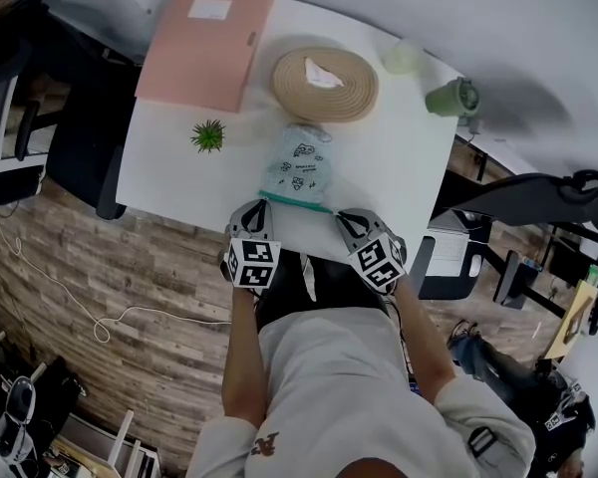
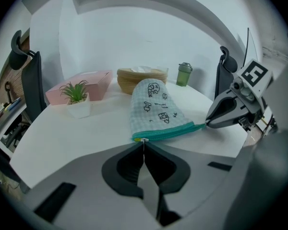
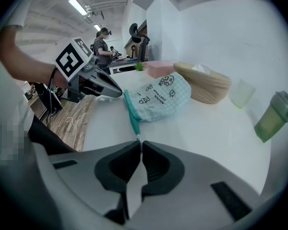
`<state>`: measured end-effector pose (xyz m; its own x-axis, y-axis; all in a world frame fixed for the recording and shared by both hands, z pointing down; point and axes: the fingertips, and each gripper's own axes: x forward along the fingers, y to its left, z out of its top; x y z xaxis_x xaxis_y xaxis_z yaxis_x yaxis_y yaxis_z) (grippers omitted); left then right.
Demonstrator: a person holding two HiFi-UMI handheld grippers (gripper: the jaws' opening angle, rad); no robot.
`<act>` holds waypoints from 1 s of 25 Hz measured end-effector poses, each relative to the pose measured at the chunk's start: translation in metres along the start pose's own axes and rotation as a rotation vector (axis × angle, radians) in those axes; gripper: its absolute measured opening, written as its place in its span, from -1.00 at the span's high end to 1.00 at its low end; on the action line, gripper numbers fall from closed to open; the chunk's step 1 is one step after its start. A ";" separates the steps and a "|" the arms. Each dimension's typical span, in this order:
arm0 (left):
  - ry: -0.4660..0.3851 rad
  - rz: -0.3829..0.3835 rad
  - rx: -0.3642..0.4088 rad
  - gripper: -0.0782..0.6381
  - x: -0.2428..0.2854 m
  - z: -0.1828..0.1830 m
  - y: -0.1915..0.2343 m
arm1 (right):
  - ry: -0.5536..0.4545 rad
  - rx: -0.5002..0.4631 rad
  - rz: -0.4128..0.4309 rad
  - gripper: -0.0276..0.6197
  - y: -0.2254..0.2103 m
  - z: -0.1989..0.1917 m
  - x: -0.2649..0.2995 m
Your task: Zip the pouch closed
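Your left tool (image 2: 143,145) is clenched on the small zip pull (image 2: 143,140) at one end of the teal zip (image 2: 170,131). Your right tool (image 3: 139,142) is clamped on the opposite tip of that zip, pinching the edge of the pouch (image 1: 299,170).

The pouch lies flat on the worktop (image 1: 399,167), just on your side of the woven basket (image 1: 324,83). Its rounded end is toward the basket and its zip edge is turned away from it.

Expect it to handle as light, soft cloth that bunches and drags rather than resists. The slider should only run if you hold the zip taut between your two pinches. The pull is tiny and thin and looks likely to slip, so grip it squarely and close to the slider.

Both tools tilt steeply down, side by side on the side of the pouch away from the basket. Your left forearm (image 1: 241,357) and right forearm (image 1: 424,337) reach out from your body toward the basket.
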<state>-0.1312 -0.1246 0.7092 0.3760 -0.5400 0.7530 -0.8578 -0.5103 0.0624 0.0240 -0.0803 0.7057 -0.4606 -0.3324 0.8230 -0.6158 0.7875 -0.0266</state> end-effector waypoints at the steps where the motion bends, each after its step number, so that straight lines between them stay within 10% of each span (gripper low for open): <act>1: -0.001 -0.003 0.001 0.78 0.000 -0.001 -0.001 | -0.001 -0.002 -0.010 0.87 0.000 -0.001 0.000; 14: -0.086 0.018 -0.010 0.68 -0.026 0.017 -0.006 | -0.139 0.030 -0.093 0.57 -0.003 0.028 -0.026; 25: -0.418 0.149 0.005 0.21 -0.113 0.128 -0.005 | -0.543 0.046 -0.233 0.20 -0.029 0.142 -0.120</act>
<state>-0.1248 -0.1470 0.5400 0.3590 -0.8317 0.4236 -0.9119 -0.4092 -0.0305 0.0062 -0.1368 0.5275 -0.5639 -0.7213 0.4023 -0.7613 0.6428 0.0853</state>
